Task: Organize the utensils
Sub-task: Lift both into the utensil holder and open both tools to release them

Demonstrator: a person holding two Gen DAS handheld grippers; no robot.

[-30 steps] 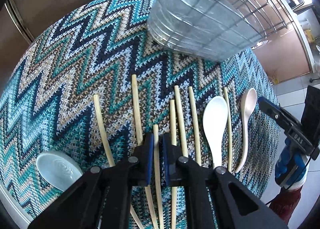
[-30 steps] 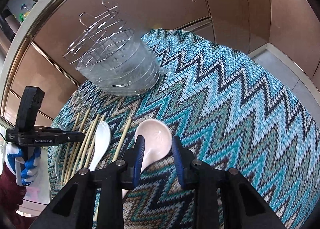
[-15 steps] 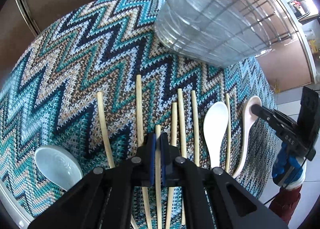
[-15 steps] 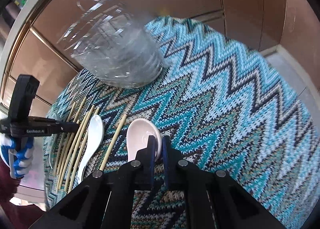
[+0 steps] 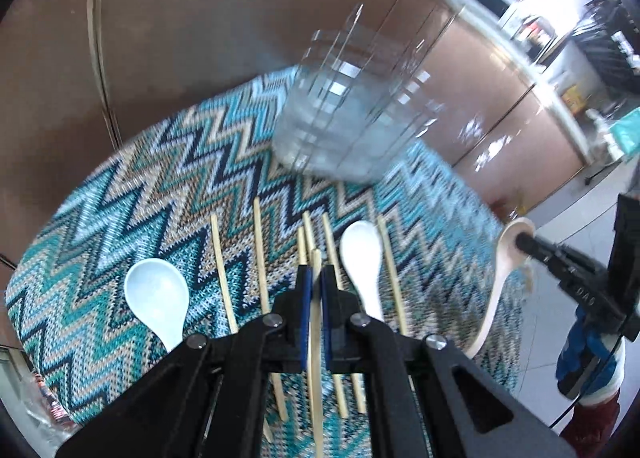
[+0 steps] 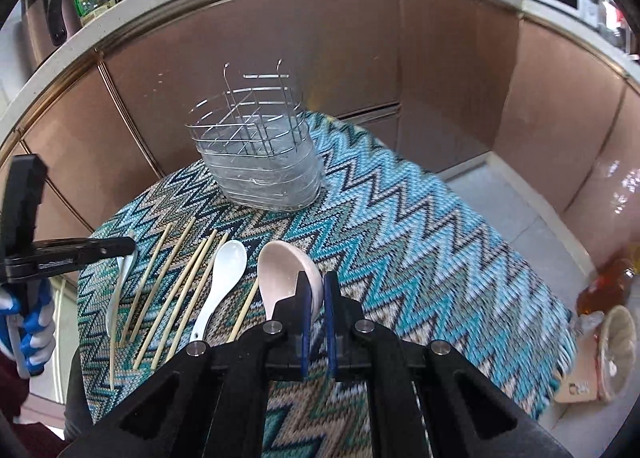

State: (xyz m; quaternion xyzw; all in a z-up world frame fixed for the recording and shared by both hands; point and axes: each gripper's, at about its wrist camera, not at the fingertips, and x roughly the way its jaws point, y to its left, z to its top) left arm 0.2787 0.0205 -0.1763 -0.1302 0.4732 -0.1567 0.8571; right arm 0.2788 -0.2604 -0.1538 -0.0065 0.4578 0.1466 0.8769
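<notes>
My left gripper [image 5: 314, 282] is shut on a bamboo chopstick [image 5: 316, 338] and holds it lifted above the zigzag cloth [image 5: 160, 186]. Several other chopsticks [image 5: 260, 258], a white spoon [image 5: 362, 258] and a pale blue spoon [image 5: 156, 300] lie on the cloth below. My right gripper [image 6: 314, 290] is shut on the rim of a pinkish spoon [image 6: 280, 278] and holds it raised; this also shows in the left wrist view [image 5: 506, 258]. A wire utensil basket [image 6: 256, 162] in a clear tub stands at the back of the cloth.
The cloth-covered table is round, with brown cabinet fronts [image 6: 360, 58] close behind it. The floor to the right holds a woven basket [image 6: 616, 350] and an amber bottle [image 6: 604, 290].
Both grippers closed and have risen: the left with the chopstick, the right with the pinkish spoon, which now hangs clear of the cloth.
</notes>
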